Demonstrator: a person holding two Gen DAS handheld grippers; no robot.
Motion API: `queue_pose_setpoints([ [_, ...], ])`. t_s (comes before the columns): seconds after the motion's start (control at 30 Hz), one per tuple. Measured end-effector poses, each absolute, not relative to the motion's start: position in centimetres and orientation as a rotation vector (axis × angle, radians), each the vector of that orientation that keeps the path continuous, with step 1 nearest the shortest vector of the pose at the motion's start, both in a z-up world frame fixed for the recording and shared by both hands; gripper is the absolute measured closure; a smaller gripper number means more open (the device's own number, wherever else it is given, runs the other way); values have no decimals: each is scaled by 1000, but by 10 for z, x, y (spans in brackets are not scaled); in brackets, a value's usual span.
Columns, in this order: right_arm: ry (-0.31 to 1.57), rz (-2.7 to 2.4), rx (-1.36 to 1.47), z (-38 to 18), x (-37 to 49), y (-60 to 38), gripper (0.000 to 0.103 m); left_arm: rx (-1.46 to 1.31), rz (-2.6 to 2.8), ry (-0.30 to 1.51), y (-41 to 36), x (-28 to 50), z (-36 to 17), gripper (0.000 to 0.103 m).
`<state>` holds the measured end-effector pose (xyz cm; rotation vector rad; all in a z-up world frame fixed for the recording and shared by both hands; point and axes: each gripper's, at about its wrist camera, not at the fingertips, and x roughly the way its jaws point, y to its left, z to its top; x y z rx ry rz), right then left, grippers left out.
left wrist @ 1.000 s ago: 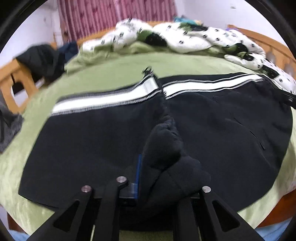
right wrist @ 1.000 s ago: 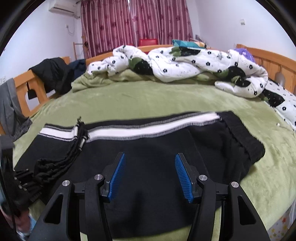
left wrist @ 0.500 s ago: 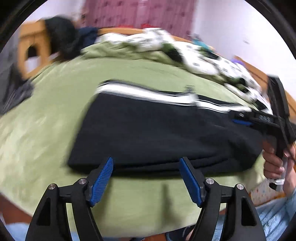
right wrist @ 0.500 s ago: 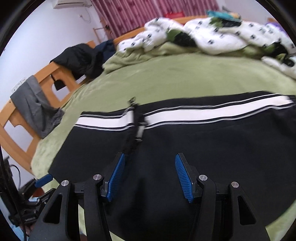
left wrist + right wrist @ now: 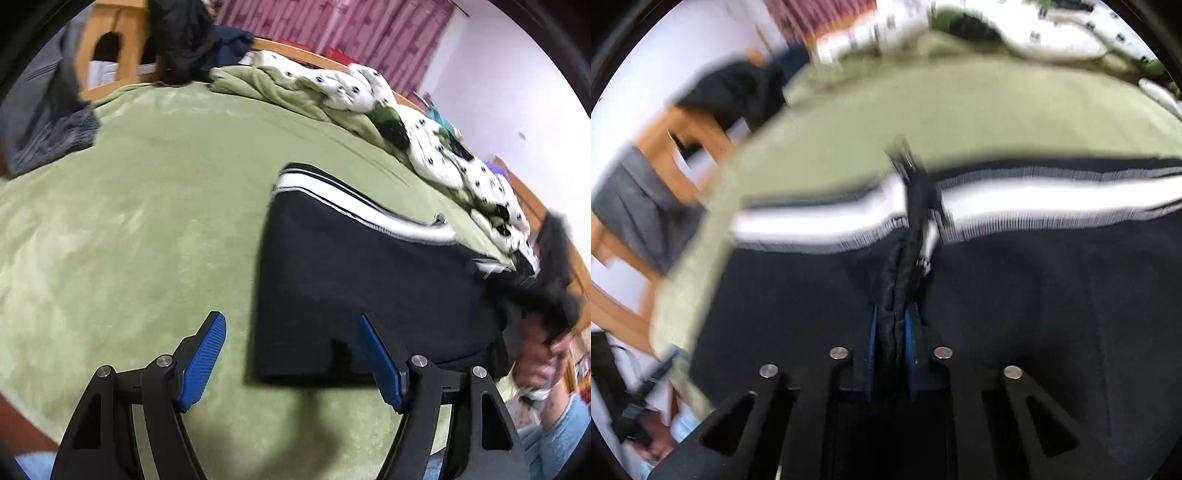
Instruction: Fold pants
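Pinching a bunched ridge of the black pants [image 5: 1015, 295] with the right gripper [image 5: 892, 350], blue pads pressed together on a rope-like gather of fabric at what looks like the cuff or waistband end lying over the middle. Right wrist view is motion-blurred, so exact grab point is unclear. Pants lie on the green bed [image 5: 147, 206], already doubled over, white stripe [image 5: 369, 210] along the far edge.

Left gripper [image 5: 291, 360] is spread wide and empty, hovering just above the bed at the near left corner of the pants [image 5: 351, 288], one pad over bare blanket, the other over the black fabric. Not touching cloth as far as I can tell.

Step in hand, my read: a second fold, right side carrying the gathered end across. At the right edge of the left view, fabric looks lifted by the person's hand [image 5: 535, 362], blurry.

Next move likely needs the left gripper to close on the near corner or pin it, so the layers don't slide while the right lays its end flat and squares the edges.

Spotted quilt [image 5: 424, 140] and dark clothes [image 5: 184, 33] sit at the bed's far side, well apart.
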<state>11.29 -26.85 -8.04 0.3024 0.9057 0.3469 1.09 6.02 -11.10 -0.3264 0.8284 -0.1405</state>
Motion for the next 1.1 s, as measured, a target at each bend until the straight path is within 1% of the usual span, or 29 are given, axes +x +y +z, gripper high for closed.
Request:
queue_pose_setpoints([
  [0.07, 891, 324, 242, -75, 108, -264, 90, -315, -146, 835, 55, 12, -118, 31],
  [0.13, 979, 277, 160, -98, 113, -253, 86, -313, -145, 866, 53, 15, -127, 31],
  [0.17, 1055, 239, 99, -118, 118, -245, 83, -306, -138, 894, 52, 18, -132, 31],
  [0.2, 1066, 230, 85, -126, 119, -245, 81, -295, -137, 913, 51, 21, -135, 31],
  [0.3, 1003, 206, 100, -111, 110, -246, 80, -255, -134, 894, 54, 22, -122, 31],
  [0.37, 940, 217, 85, -94, 93, -245, 80, -235, -110, 835, 60, 22, -105, 31],
  [0.4, 903, 226, 71, -86, 79, -244, 78, -234, -105, 821, 62, 22, -101, 31],
  [0.43, 891, 234, 68, -83, 72, -245, 73, -242, -110, 821, 64, 25, -98, 31],
  [0.5, 889, 255, 61, -85, 58, -247, 70, -259, -132, 844, 63, 29, -105, 31],
  [0.57, 925, 246, 30, -99, 48, -246, 70, -242, -126, 890, 59, 32, -123, 31],
  [0.6, 946, 246, 21, -110, 44, -247, 70, -231, -124, 915, 57, 33, -133, 29],
  [0.63, 954, 250, 23, -117, 43, -245, 67, -226, -128, 917, 55, 32, -141, 28],
  [0.67, 955, 246, 24, -123, 42, -244, 64, -220, -133, 872, 54, 27, -144, 28],
  [0.7, 950, 244, 31, -124, 42, -251, 63, -216, -137, 845, 55, 22, -144, 27],
  [0.87, 949, 171, 168, -119, 37, -263, 62, -230, -143, 851, 57, 18, -140, 27],
  [1.1, 924, 53, 102, -94, 4, -253, 61, -218, -150, 850, 59, 15, -138, 27],
])
